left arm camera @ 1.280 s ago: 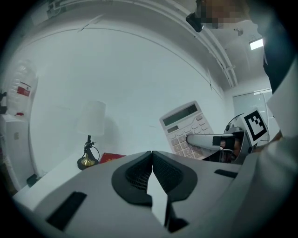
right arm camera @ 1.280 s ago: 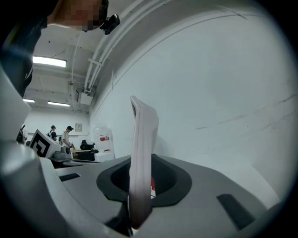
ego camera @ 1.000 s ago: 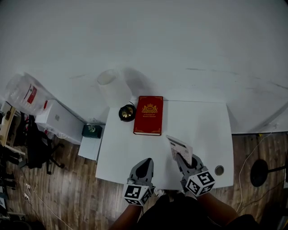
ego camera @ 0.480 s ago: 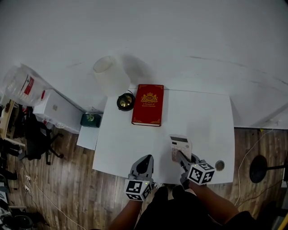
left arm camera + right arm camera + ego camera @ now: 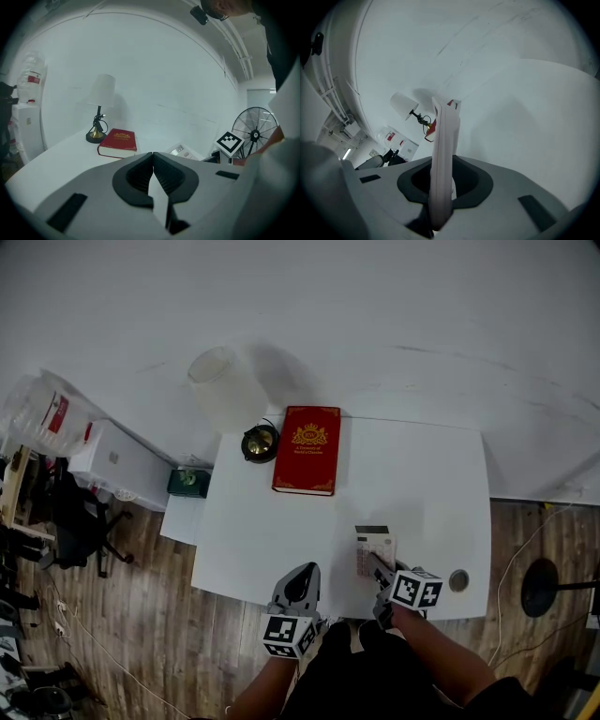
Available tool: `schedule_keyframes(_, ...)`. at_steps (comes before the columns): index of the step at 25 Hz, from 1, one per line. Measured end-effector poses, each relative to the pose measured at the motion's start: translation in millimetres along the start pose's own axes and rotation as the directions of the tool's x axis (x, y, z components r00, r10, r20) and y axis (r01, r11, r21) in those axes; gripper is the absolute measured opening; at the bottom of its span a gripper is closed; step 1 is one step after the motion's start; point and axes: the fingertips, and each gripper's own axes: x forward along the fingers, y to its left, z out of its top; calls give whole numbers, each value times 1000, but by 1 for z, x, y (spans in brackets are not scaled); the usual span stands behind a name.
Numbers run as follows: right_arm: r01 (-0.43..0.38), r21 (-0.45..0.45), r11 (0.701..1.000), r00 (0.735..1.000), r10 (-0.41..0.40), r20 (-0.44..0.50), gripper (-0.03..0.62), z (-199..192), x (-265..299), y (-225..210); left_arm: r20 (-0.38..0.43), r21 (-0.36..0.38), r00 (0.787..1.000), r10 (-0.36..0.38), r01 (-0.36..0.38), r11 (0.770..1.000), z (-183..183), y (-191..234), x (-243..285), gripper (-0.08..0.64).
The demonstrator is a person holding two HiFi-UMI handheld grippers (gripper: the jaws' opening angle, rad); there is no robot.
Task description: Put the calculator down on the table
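Near the table (image 5: 427, 474) edge, right gripper (image 5: 377, 565) jaws clamp the calculator (image 5: 375, 542).

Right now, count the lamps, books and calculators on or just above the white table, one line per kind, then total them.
Lamp: 1
Red book: 1
Calculator: 1
Total: 3
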Motion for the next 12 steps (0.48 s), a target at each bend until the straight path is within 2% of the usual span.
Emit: schedule_keyframes(12,32,33,999,999,-31,-32,91,-14,10,-19,-13,9,1000,-2,2,1000,-2,2,4,20)
